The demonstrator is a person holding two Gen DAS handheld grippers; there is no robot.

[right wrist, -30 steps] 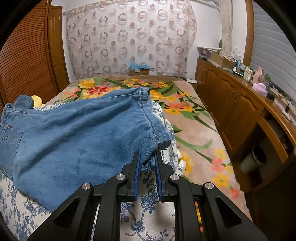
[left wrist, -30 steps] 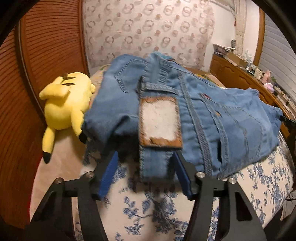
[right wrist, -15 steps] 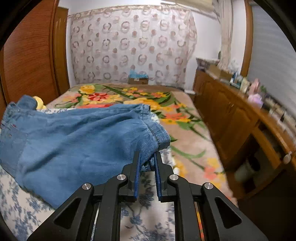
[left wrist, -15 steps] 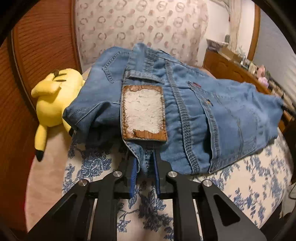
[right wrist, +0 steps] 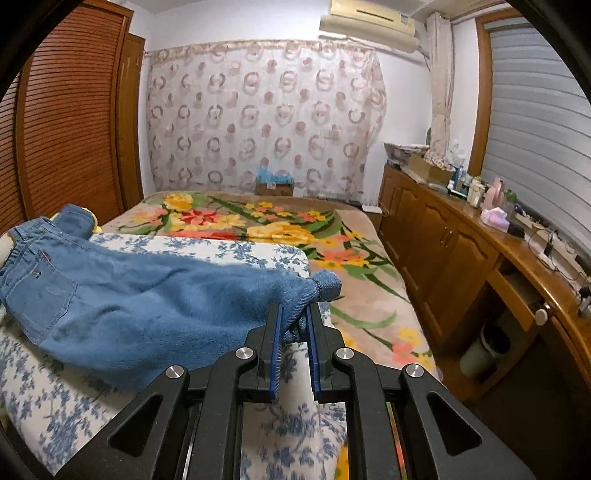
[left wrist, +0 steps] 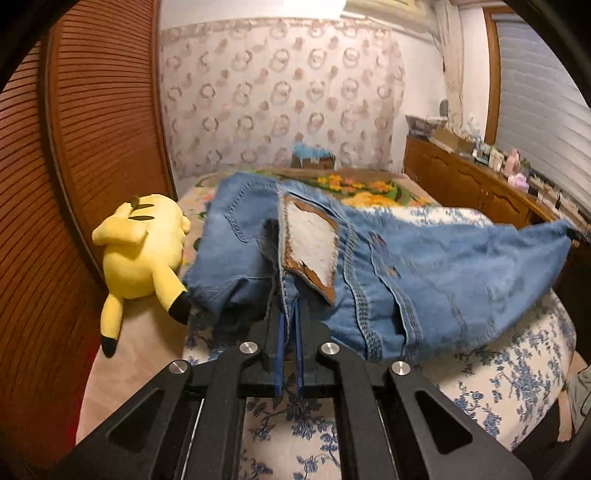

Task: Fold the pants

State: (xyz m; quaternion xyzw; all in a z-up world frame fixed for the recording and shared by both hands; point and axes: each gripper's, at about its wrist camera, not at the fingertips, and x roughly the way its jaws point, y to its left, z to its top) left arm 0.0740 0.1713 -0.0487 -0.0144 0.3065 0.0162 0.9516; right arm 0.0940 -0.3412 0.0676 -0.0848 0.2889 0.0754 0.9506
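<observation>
A home bedroom, plainly lived in. Bed [right wrist: 207,245] spread with a blue-flowered cover and a bright floral blanket [right wrist: 332,251]; yellow plush toy [left wrist: 142,254] lying at its edge. Ring-patterned curtain [right wrist: 266,122] across the far wall, air conditioner [right wrist: 369,20] mounted above. Louvred wooden wardrobe doors [right wrist: 70,122] on one side, long wooden cabinet [right wrist: 450,243] cluttered with bottles and boxes on the other.
</observation>
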